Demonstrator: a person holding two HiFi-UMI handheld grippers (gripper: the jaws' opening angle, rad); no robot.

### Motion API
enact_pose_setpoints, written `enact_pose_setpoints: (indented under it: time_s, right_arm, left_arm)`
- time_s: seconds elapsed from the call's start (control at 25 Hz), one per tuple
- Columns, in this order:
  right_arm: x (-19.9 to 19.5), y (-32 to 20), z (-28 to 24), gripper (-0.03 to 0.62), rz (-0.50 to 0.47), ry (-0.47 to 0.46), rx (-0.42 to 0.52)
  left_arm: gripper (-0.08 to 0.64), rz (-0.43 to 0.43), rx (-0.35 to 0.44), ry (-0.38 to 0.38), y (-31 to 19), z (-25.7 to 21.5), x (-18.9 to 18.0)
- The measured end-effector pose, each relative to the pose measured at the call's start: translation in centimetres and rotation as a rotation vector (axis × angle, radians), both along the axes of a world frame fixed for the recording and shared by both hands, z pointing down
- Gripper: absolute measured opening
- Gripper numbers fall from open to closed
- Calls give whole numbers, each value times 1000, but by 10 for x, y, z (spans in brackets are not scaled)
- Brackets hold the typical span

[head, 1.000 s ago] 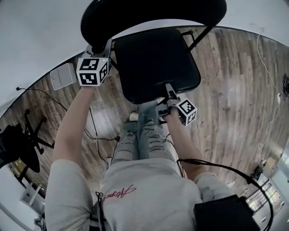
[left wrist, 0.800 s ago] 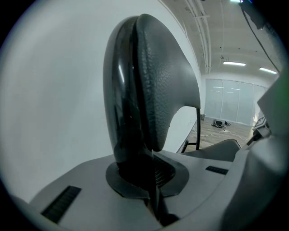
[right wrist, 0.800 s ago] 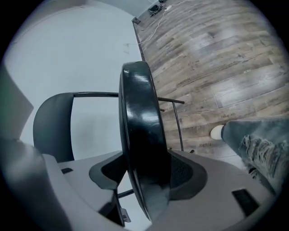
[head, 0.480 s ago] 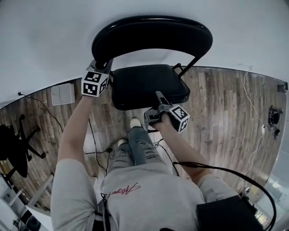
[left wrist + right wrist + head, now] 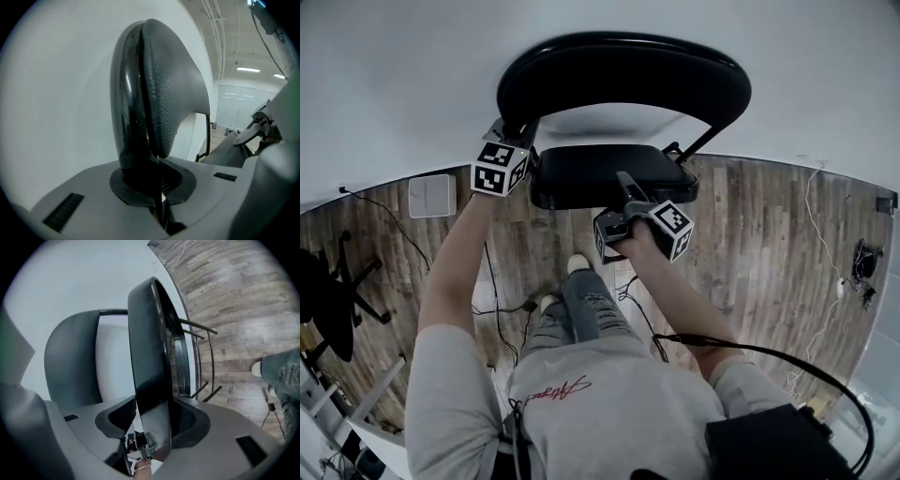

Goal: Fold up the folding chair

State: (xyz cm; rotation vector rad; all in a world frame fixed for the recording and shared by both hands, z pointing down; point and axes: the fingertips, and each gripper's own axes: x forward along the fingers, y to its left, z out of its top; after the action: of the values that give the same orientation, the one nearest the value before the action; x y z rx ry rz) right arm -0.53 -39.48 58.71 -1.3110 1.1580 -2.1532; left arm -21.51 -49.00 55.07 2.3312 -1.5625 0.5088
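The black folding chair stands against a white wall. Its curved backrest (image 5: 623, 80) is on top, and its seat (image 5: 600, 173) is tilted up so I see it nearly edge-on. My left gripper (image 5: 514, 131) is shut on the backrest's left edge; in the left gripper view the padded backrest (image 5: 159, 84) rises straight out of that gripper (image 5: 157, 187). My right gripper (image 5: 626, 180) is at the seat's front edge. In the right gripper view the seat (image 5: 147, 348) stands upright between the closing jaws of this gripper (image 5: 152, 416), and both pads touch it.
The chair's thin metal leg tubes (image 5: 206, 357) stick out behind the seat over the wood floor. The person's legs and a white shoe (image 5: 578, 264) are right below the chair. Cables (image 5: 497, 300), a white box (image 5: 431, 195) and a black stand (image 5: 337, 300) lie at the left.
The seat has swung up from nearly flat to steeply tilted toward the backrest. My right gripper rose with its front edge. The left gripper kept its hold on the backrest.
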Motion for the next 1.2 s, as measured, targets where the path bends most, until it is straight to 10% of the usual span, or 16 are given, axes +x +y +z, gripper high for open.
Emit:
enact_pose_setpoints:
  time_s: [0.16,0.88,1.2]
  right_arm:
    - [-21,-25,-3,197,-161,55,34]
    - [-50,-109,-11,155,-73,14,-78]
    - [-52,-106,-23,188,-151,87,220]
  left_arm:
    - [17,-9,5,-6,-4,-2,1]
    - [18,78,35,-160,-17,-8,-8]
    - [113,203,-67,-200,-2,-2,-11]
